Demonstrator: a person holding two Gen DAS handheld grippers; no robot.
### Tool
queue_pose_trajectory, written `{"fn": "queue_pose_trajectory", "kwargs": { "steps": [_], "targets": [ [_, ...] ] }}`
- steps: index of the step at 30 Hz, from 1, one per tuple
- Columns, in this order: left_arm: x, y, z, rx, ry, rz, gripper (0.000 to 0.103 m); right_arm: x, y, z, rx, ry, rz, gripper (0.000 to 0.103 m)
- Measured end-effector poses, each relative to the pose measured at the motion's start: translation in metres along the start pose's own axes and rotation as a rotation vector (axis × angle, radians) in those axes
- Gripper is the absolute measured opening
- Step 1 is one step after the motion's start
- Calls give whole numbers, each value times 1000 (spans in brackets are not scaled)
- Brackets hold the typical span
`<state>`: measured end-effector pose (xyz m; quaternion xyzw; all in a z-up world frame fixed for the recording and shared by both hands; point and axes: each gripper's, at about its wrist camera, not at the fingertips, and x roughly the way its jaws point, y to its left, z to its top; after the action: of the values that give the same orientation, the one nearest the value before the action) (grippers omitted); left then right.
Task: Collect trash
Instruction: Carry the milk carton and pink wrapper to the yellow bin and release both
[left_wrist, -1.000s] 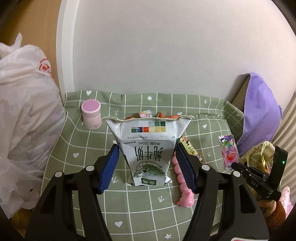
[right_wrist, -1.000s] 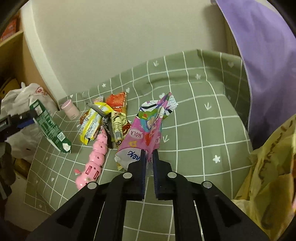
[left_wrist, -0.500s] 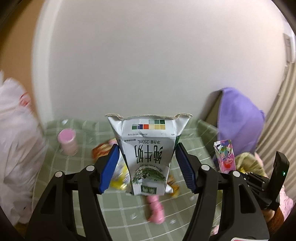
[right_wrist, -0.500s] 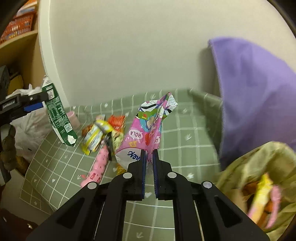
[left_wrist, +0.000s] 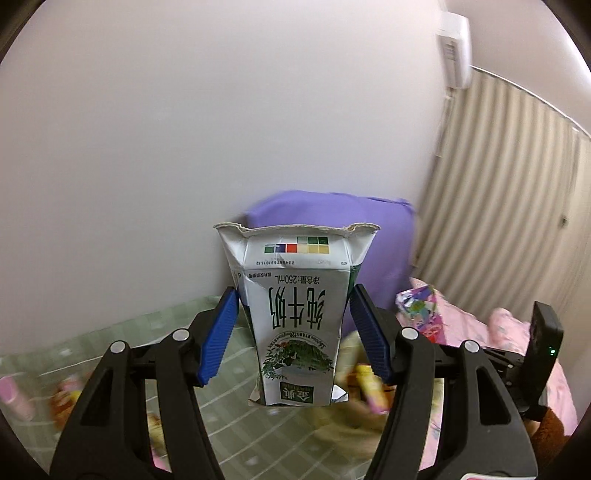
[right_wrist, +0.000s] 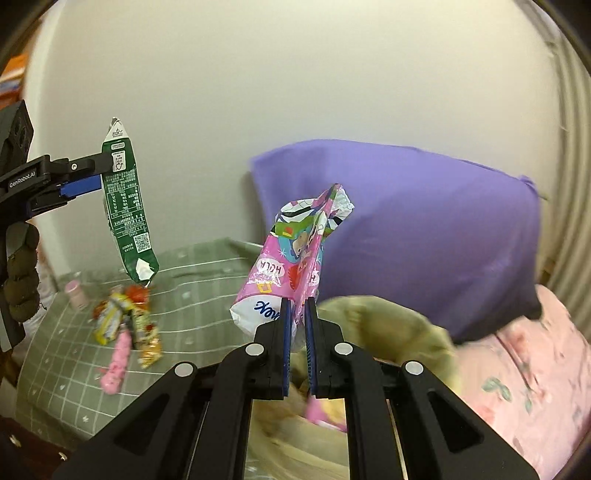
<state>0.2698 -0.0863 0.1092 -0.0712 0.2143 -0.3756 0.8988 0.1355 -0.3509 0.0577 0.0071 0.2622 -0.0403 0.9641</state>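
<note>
My left gripper (left_wrist: 293, 291) is shut on a white and green milk carton (left_wrist: 295, 314), held upside down in the air with its torn end up. From the right wrist view, the left gripper (right_wrist: 85, 173) and the milk carton (right_wrist: 127, 206) hang high above the green checked cloth (right_wrist: 207, 295). My right gripper (right_wrist: 298, 302) is shut on a pink cartoon-print wrapper (right_wrist: 291, 258), which sticks up from its pads. A yellow-green plastic bag (right_wrist: 388, 321) lies just beyond and below the right gripper. The pink wrapper (left_wrist: 421, 310) also shows right of the carton.
A purple pillow (right_wrist: 424, 229) leans on the wall behind the bag. Pink bedding (right_wrist: 535, 369) lies to the right. On the cloth lie several snack wrappers (right_wrist: 125, 317), a pink toy (right_wrist: 116, 365) and a small pink jar (right_wrist: 75, 293). A striped curtain (left_wrist: 498, 203) hangs at right.
Both grippers have risen and swung to the right with the carton and the wrapper still gripped. The cloth and its litter have slid left; the pillow and yellow-green bag now lie ahead.
</note>
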Motion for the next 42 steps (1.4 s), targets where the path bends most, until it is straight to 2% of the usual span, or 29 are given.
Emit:
{"fn": "queue_pose_trajectory", "kwargs": {
  "steps": [5, 8, 11, 14, 17, 22, 29, 35, 38, 42],
  "targets": [
    [41, -37, 2, 34, 45, -140, 59, -8, -32, -13, 49, 30, -69, 9],
    [70, -58, 0, 26, 101, -236, 59, -1, -43, -24, 59, 86, -91, 9],
    [101, -74, -6, 24, 166, -302, 59, 10, -53, -38, 61, 146, -111, 9],
    [136, -91, -24, 44, 248, -323, 59, 22, -64, -51, 70, 192, -121, 9],
    [178, -102, -59, 95, 371, -297, 59, 31, -75, -62, 88, 216, -104, 9],
    [222, -107, -96, 153, 473, -270, 56, 48, -86, -80, 98, 257, -98, 9],
    [236, -104, -102, 149, 514, -293, 55, 63, -88, -86, 87, 273, -103, 9],
    [257, -102, -102, 120, 556, -317, 55, 59, -91, -83, 113, 253, -116, 9],
    [264, -96, -100, 64, 587, -346, 55, 57, -91, -82, 126, 244, -109, 10],
    [261, -82, -92, -25, 580, -372, 62, 53, -86, -83, 126, 228, -118, 12]
  ]
}}
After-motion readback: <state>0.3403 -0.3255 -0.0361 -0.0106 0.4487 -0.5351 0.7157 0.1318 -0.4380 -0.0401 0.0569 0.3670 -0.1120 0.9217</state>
